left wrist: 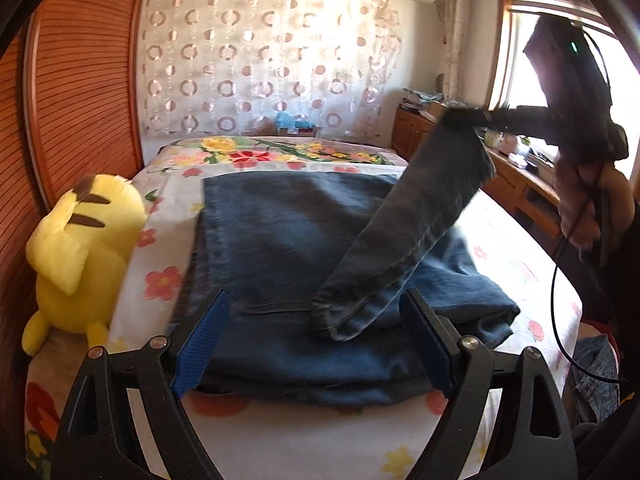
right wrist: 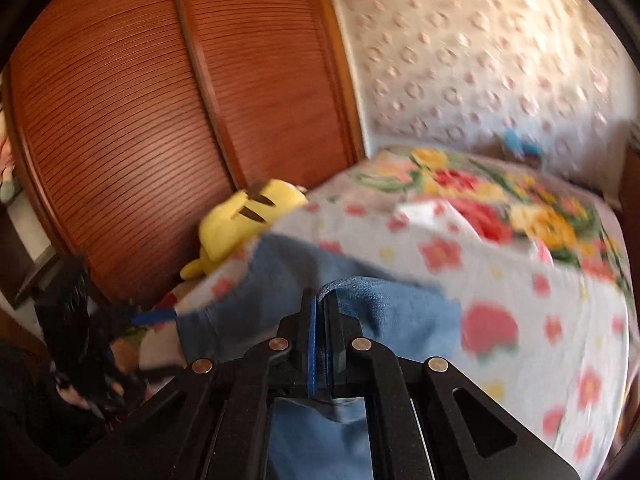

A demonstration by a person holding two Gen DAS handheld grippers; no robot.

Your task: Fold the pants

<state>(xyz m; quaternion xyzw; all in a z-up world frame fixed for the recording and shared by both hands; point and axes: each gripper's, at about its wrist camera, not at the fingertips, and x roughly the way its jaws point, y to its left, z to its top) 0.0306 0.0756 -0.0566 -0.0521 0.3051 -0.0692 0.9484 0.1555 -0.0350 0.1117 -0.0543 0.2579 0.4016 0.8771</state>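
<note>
Denim of the pants (left wrist: 288, 232) lies folded on the bed (left wrist: 516, 264), one leg slanting up far-right to your right gripper (right wrist: 322, 312), pinched on its hem, while your left gripper (left wrist: 316, 344) gapes at the near edge.

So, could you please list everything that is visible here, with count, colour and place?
jeans: one, dark blue, on the bed, one leg lifted
plush toy: one, yellow, at the bed's left edge
bedcover: one, white with flowers, under the jeans
wardrobe doors: brown, slatted, beside the bed
curtain: one, white with rings, behind the bed
window: one, bright, far right
left gripper: open, over the jeans' near edge
right gripper: shut on the jeans' leg end
hand: one, holding the right gripper
</note>
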